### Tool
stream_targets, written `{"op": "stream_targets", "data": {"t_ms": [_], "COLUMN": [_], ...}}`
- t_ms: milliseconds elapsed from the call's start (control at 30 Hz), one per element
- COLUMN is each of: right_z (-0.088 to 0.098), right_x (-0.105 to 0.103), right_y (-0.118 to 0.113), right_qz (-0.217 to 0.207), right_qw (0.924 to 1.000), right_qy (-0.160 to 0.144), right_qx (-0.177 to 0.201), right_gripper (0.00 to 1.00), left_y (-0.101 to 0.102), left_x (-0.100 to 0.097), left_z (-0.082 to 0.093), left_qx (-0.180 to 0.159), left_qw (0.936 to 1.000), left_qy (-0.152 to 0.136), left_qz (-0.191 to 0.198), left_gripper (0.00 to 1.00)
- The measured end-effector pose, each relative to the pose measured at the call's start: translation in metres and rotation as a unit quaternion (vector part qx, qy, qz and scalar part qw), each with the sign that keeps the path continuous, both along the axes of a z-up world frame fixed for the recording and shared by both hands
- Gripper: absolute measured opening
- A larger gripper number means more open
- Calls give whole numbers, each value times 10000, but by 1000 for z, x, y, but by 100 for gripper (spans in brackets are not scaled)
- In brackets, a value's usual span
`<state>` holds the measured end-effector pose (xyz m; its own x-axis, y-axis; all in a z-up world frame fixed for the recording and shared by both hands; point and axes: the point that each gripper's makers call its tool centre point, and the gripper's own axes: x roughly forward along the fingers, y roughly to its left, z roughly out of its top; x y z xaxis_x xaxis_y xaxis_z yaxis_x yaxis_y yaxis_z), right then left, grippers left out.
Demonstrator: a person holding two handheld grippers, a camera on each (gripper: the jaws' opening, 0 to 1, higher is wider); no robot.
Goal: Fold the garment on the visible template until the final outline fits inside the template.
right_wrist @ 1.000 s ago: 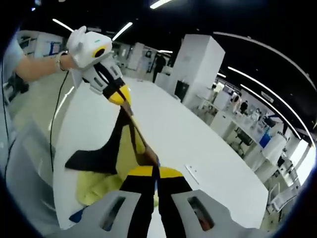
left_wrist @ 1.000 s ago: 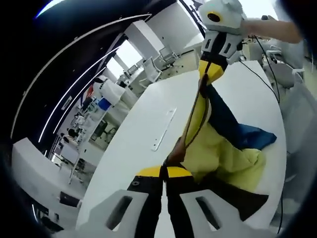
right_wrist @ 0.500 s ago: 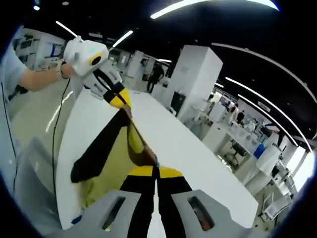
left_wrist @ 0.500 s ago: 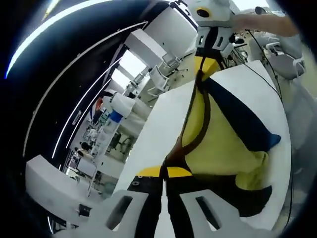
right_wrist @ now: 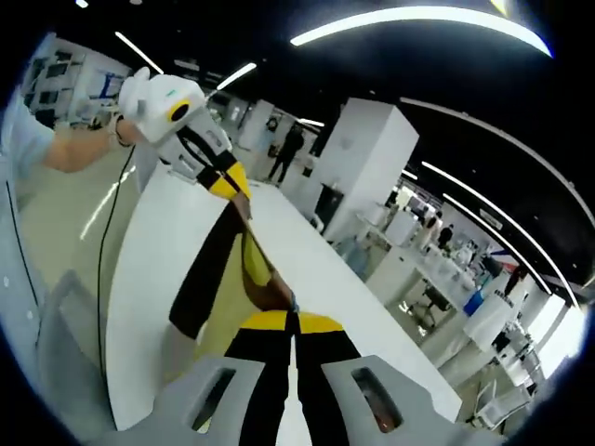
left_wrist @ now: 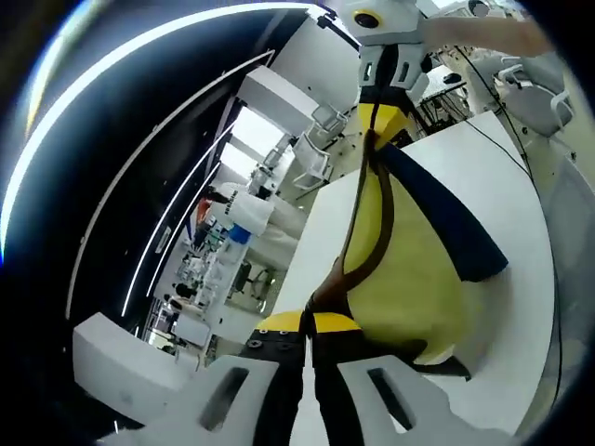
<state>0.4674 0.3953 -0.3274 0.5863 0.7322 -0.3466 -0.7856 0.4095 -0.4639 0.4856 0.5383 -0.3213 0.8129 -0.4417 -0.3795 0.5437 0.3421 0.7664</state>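
Note:
A yellow garment (left_wrist: 409,269) with navy and black panels hangs stretched in the air between both grippers, above the white table (left_wrist: 507,158). My left gripper (left_wrist: 308,323) is shut on its brown-trimmed edge at the bottom of the left gripper view. At the top of that view my right gripper (left_wrist: 376,121) pinches the other end of the same edge. In the right gripper view, my right gripper (right_wrist: 291,321) is shut on the trim, and the left gripper (right_wrist: 231,183) holds the far end. A black sleeve (right_wrist: 209,269) dangles over the table (right_wrist: 139,279).
A person's arm (right_wrist: 65,153) holds the left gripper, with a thin cable (right_wrist: 107,223) trailing below it. A white pillar (right_wrist: 367,177) and rows of desks and chairs (left_wrist: 311,158) stand beyond the table. The table's long edge (right_wrist: 381,316) runs off to the right.
Both grippers have risen and pulled apart, lifting the garment off the table. It went from a crumpled heap to a taut hanging sheet. Both jaws stayed shut.

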Motion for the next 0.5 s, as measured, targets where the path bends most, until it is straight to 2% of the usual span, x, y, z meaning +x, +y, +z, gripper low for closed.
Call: {"op": "stream_targets", "data": {"t_ms": [167,433,500], "right_z": [16,39,47], "right_x": [-11,-27,-37], "right_y": [0,-2,-4], "right_qz": [46,169,221], "right_qw": [10000,9997,9996], "right_qy": [61,64,54], "right_qx": [9,-166,-141], "right_gripper": [1,1,1], "left_y": [-1,-5,-4], "left_x": [-9,-30,-38], "left_z": [12,35,43], "left_qx": [-81,15,-16], "left_qw": [9998,9997,9997], "left_qy": [147,131,136], "left_qz": [-88,-204,-221], "left_gripper": [0,0,0]}}
